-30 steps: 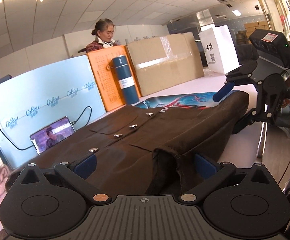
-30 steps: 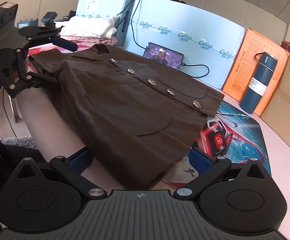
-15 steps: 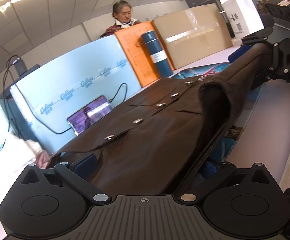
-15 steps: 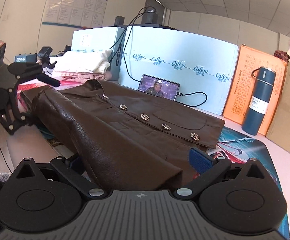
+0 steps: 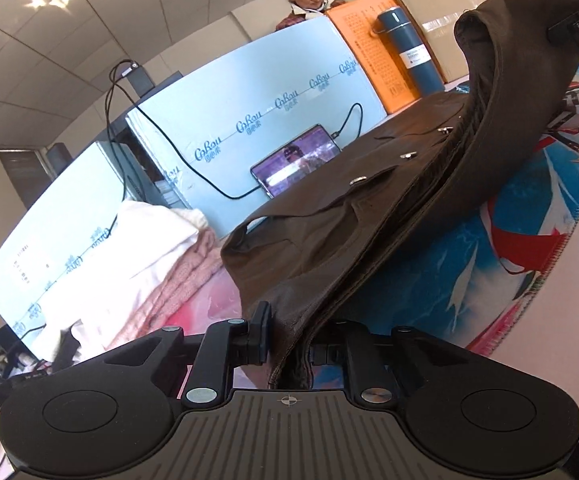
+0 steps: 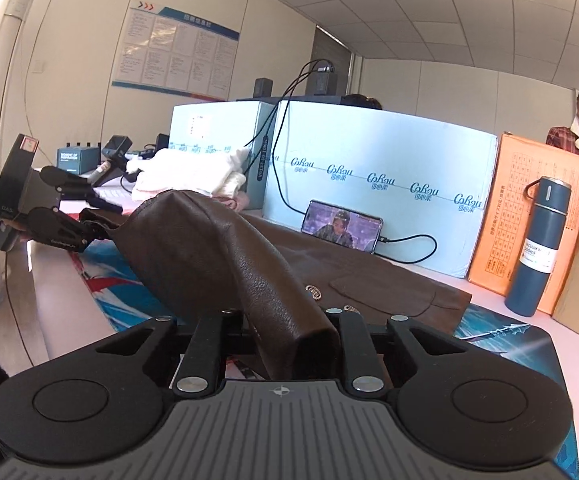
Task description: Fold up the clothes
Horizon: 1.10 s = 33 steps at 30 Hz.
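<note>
Now brown leather jacket (image 5: 369, 216) draped, lifted edge, both tongs clamped on it

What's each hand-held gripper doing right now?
Left hand-held gripper: closed on the brown jacket.
Right hand-held gripper: closed on the same jacket's edge.

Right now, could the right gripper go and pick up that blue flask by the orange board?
Probably not as things stand. The right gripper is shut on the brown jacket, so its jaws are full. The blue flask stands upright beyond the jacket with nothing in front of it, but the gripper would have to let go first.
</note>
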Available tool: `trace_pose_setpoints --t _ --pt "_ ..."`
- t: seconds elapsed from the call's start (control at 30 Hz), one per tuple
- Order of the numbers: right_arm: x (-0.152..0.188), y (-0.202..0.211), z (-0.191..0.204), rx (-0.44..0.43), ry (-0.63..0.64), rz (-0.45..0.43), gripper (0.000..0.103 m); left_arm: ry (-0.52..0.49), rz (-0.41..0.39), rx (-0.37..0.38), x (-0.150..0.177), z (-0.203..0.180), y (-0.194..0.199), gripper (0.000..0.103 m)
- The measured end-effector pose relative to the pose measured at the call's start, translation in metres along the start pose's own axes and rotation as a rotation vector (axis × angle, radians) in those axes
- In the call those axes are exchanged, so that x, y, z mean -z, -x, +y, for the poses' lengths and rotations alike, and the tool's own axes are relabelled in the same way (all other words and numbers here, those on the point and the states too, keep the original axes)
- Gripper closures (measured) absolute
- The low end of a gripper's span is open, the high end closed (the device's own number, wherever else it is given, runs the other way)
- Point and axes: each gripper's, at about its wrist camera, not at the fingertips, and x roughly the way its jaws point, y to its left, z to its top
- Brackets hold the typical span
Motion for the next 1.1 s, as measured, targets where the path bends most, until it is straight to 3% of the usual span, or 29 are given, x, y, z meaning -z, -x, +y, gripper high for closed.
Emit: trace_pose_setpoints --t 0.17,0.3,0.4,0.43,0.5,0.6,0.83,1.0,1.1 --pt "-0.008 0.02 0.006 0.029 -0.028 -0.02 0.093 0.044 -0.035 0.072 0.001 -0.002 0.032 0.094" --pt "-0.018 0.046 0.018 0.084 -0.008 -0.071 0.093 0.091 -0.119 0.089 -0.004 -0.004 0.063 0.094" --pt "-0.029 0.047 0.017 0.133 0.024 -0.143 0.093 0.21 -0.249 0.06 -0.004 0.006 0.066 0.093" --pt "-0.031 0.043 0.013 0.15 0.018 -0.171 0.093 0.265 -0.296 0.04 -0.003 0.01 0.062 0.087" --pt "-0.033 0.03 0.0 0.18 -0.035 -0.241 0.093 0.407 -0.37 0.024 -0.001 0.02 0.048 0.087" --pt "-0.037 0.002 -0.017 0.222 -0.101 -0.296 0.093 0.488 -0.333 0.023 -0.01 0.023 0.022 0.087" --pt "-0.055 -0.062 -0.053 0.257 -0.165 -0.26 0.093 0.619 -0.252 0.052 -0.037 0.059 -0.036 0.087" --pt "-0.061 -0.114 -0.081 0.318 -0.244 -0.143 0.092 0.667 -0.123 0.063 -0.059 0.073 -0.09 0.087" --pt "-0.058 -0.145 -0.102 0.353 -0.328 -0.015 0.089 0.697 -0.048 0.086 -0.061 0.079 -0.119 0.087"
